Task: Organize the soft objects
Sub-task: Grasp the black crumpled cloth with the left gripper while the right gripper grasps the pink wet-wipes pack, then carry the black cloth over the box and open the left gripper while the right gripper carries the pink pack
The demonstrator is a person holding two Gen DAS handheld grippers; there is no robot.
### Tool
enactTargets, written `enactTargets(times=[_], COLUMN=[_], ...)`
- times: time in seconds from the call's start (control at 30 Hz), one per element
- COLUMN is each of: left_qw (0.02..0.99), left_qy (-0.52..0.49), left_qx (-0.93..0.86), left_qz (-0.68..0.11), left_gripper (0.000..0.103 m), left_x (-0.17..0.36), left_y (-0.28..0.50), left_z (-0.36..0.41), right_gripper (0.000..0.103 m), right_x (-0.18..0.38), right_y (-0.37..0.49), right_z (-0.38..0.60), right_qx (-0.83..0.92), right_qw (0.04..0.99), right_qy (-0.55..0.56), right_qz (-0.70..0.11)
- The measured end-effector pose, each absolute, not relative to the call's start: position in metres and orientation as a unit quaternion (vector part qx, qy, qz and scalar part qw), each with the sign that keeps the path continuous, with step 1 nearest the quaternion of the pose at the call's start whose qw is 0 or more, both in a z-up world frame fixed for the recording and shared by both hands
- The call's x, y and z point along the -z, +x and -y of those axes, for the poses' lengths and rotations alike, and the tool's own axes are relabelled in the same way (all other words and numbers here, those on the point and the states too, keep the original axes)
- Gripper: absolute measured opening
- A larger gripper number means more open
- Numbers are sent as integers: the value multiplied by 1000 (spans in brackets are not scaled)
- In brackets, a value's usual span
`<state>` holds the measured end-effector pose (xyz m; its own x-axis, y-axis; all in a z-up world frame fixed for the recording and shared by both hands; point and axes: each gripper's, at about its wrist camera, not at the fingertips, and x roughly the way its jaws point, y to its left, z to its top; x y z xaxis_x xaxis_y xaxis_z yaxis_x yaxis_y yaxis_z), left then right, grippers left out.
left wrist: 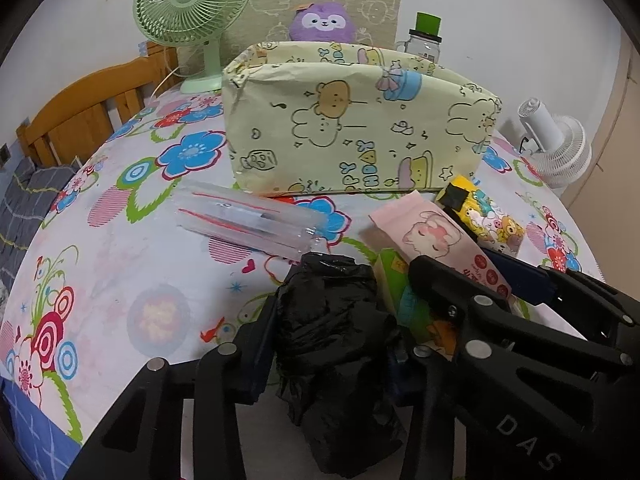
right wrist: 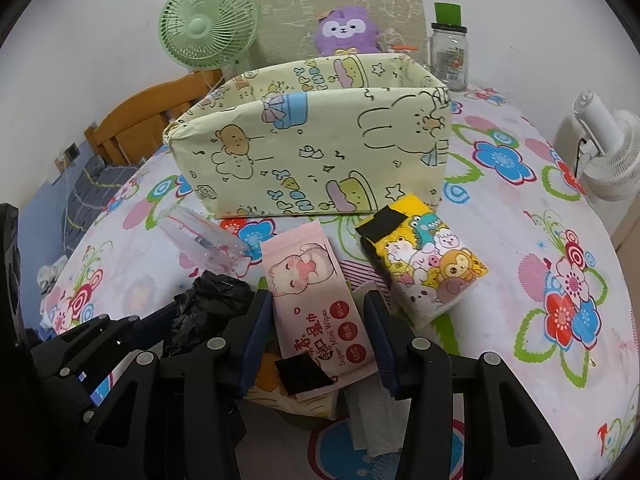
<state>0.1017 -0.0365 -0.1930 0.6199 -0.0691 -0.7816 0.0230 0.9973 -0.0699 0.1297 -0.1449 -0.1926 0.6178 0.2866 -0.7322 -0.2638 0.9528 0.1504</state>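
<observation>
A crumpled black plastic bag (left wrist: 336,340) lies on the floral sheet with my left gripper (left wrist: 332,332) shut on it, a blue pad pressing each side. Beside it is a pink wet-wipes pack (right wrist: 308,280) with a cat print. My right gripper (right wrist: 316,304) is shut on the pack's lower half. In the left wrist view the pink pack (left wrist: 432,236) slants up from the right gripper (left wrist: 460,268). A yellow cartoon tissue pack (right wrist: 424,256) lies free to the right. A purple plush (right wrist: 346,30) sits behind the box.
An open cream box with cartoon print (right wrist: 312,152) stands just beyond the packs. A clear plastic case (left wrist: 248,220) lies left of them. More packs and white tissue (right wrist: 372,420) lie under the pink pack. A green fan (left wrist: 192,4), glass jar (right wrist: 450,56) and white fan (right wrist: 608,152) ring the bed.
</observation>
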Motion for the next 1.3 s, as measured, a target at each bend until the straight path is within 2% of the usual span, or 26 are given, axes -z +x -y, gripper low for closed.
enactTargets(times=[0.4,1.3], left_qw=[906,933], left_qy=[-22,-7], left_qx=[31,44], left_qz=[-422,-357], left_gripper=[41,41], left_x=[180,112], left_y=[92,73], left_z=[41,50], right_gripper=[44,44], right_x=[184,111], right_y=[121,93], right_z=[146,157], right_qx=[-148,-130], right_qw=[902,930], right_qy=[19,26], right_qz=[-406,-343])
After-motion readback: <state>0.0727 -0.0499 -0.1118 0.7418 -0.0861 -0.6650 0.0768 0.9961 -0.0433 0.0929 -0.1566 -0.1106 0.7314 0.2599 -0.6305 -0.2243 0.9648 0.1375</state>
